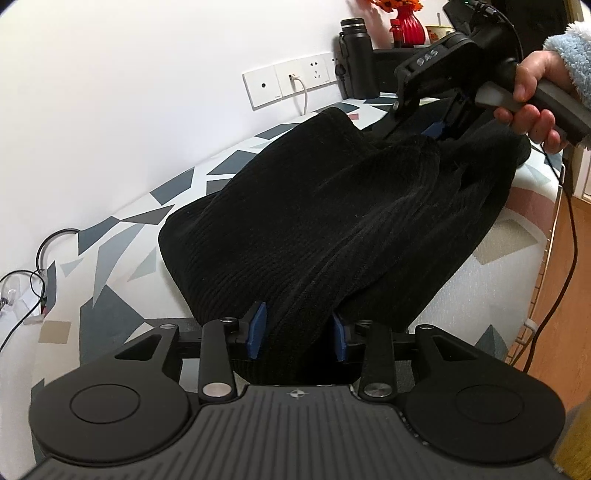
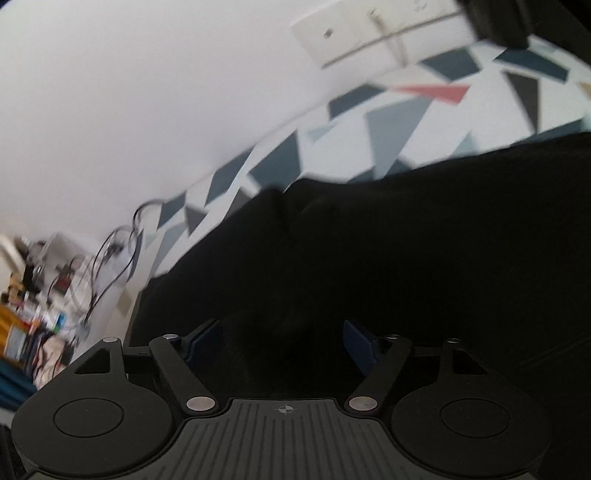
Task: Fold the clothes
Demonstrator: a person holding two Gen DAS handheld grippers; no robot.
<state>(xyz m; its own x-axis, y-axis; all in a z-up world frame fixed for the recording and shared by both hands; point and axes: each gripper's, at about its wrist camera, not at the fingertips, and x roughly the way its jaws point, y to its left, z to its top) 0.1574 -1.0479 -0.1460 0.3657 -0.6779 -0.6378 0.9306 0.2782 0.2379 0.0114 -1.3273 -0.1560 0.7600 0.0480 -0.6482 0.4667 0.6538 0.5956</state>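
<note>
A black ribbed knit garment point(image 1: 332, 221) lies bunched on a table covered with a white cloth with grey, blue and pink shards point(image 1: 122, 258). My left gripper point(image 1: 298, 334) is shut on the garment's near edge, with cloth bunched between its blue pads point(image 1: 257, 326). My right gripper point(image 1: 437, 127), held by a hand in a fluffy blue sleeve, grips the far end of the garment. In the blurred right wrist view the black garment point(image 2: 388, 266) fills the space between the right gripper's point(image 2: 273, 343) blue pads point(image 2: 356, 341).
A white wall with sockets point(image 1: 288, 83) and a plugged cable runs behind the table. A black flask point(image 1: 356, 55), a red vase point(image 1: 410, 24) and a cup stand at the far end. Loose cables point(image 1: 40, 269) hang at the left. Wooden floor point(image 1: 565, 266) lies to the right.
</note>
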